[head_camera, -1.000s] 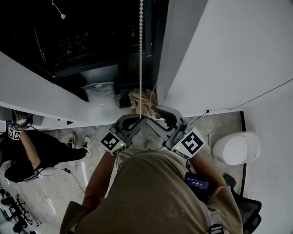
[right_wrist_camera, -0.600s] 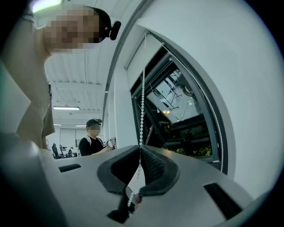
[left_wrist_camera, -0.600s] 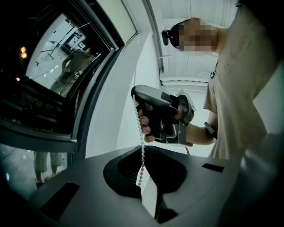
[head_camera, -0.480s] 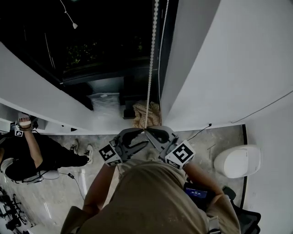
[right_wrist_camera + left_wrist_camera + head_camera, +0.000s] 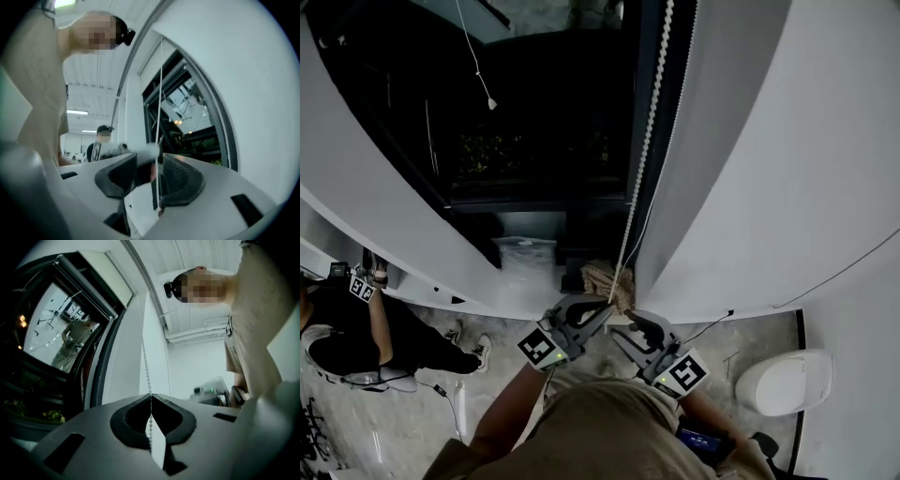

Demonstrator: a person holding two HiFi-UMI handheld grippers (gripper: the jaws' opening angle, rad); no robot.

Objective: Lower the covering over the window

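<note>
Two lines hang at the dark window's [image 5: 534,141] right edge: a white beaded chain [image 5: 642,159] and a thin, smooth cord [image 5: 159,93]. The pale covering [image 5: 101,275] sits high at the window's top. The left gripper [image 5: 602,307] has just closed its fingers, pinching the chain. The right gripper [image 5: 625,330] has just spread its fingers wide, and they flank the cord without pressing it.

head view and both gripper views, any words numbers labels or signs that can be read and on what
No readable text in any view.
Black-and-white square markers on the left cube and the right cube: patterns only, no letters.
Small dark device with a blue-lit screen: print too small to read.
</note>
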